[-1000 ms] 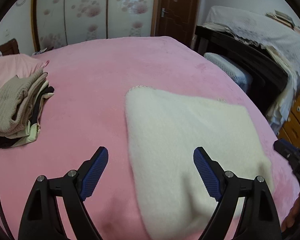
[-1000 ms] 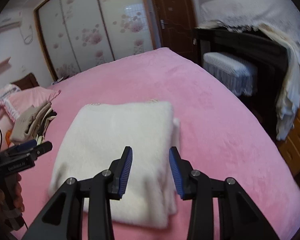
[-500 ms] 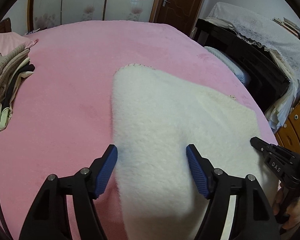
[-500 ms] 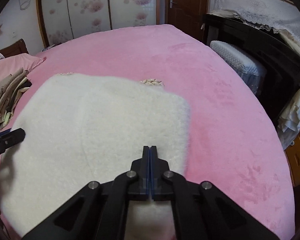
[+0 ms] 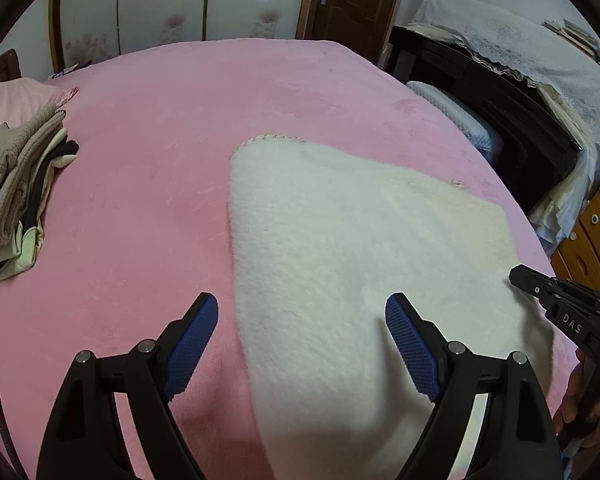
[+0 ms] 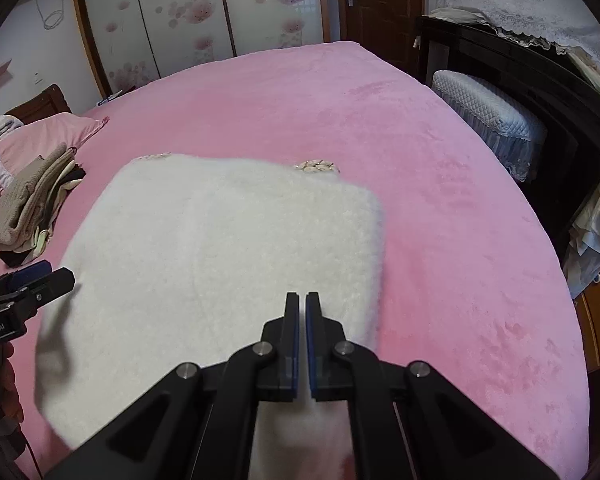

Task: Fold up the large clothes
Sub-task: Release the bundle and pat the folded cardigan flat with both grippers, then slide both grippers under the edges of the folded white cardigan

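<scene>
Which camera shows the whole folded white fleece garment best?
The right wrist view: the white fleece garment lies nearly whole there, both far corners and its right edge visible on the pink bed. The left wrist view shows the garment at an angle, its near part cut off.

A pink bedspread (image 5: 180,128) is spread wide; a pink pillow (image 6: 48,140) is seen at its head, a quilted stool (image 6: 488,116) tucked beside dark furniture (image 6: 540,76) (lace-draped).
</scene>
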`<state>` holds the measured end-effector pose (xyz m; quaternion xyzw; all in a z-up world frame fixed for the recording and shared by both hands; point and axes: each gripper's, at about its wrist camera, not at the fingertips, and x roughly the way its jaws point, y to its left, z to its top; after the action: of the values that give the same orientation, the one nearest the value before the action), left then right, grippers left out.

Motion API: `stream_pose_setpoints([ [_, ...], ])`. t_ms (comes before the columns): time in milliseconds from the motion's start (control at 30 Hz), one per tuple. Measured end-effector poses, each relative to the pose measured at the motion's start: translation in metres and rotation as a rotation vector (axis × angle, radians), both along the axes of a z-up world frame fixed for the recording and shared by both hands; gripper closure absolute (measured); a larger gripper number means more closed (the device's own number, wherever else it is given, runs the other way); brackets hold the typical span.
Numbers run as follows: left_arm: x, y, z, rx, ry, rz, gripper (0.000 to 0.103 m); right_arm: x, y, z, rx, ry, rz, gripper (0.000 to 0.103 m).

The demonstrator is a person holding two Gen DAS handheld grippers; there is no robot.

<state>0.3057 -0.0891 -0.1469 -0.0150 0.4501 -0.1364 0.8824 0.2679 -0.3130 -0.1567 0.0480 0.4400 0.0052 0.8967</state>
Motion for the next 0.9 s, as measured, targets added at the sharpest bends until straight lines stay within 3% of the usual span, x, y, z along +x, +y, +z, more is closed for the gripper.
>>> stream_pose_setpoints([
  [67,-0.007,0.001,0.01,0.001,-0.007,0.002,0.018,-0.009,0.001,0.008,0.003,-0.003,0.004,0.097],
  [233,-0.029,0.006,0.032,0.021,-0.008,-0.014,0.018,-0.033,0.005,0.024,0.009,-0.006,0.018,0.078],
  [367,-0.045,0.008,0.048,0.036,0.005,-0.03,0.017,-0.053,0.005,0.036,0.01,0.007,0.015,0.075],
  [567,-0.061,0.025,0.082,-0.056,0.023,-0.006,0.013,-0.075,0.004,0.071,-0.008,-0.019,0.044,0.075],
  [667,-0.065,0.032,0.099,-0.126,0.059,-0.024,0.001,-0.085,0.003,0.096,-0.013,-0.061,0.058,0.072],
  [767,-0.068,0.03,0.111,-0.132,0.064,-0.069,0.001,-0.091,0.001,0.121,-0.013,-0.1,0.058,0.053],
  [800,-0.069,0.029,0.114,-0.129,0.06,-0.094,0.001,-0.091,0.0,0.128,0.009,-0.108,0.075,0.04],
  [833,-0.07,0.028,0.116,-0.12,0.064,-0.121,0.001,-0.089,-0.002,0.132,0.045,-0.101,0.1,0.019],
  [900,-0.07,0.026,0.113,-0.106,0.085,-0.141,0.001,-0.083,-0.007,0.135,0.156,-0.092,0.161,0.006],
])
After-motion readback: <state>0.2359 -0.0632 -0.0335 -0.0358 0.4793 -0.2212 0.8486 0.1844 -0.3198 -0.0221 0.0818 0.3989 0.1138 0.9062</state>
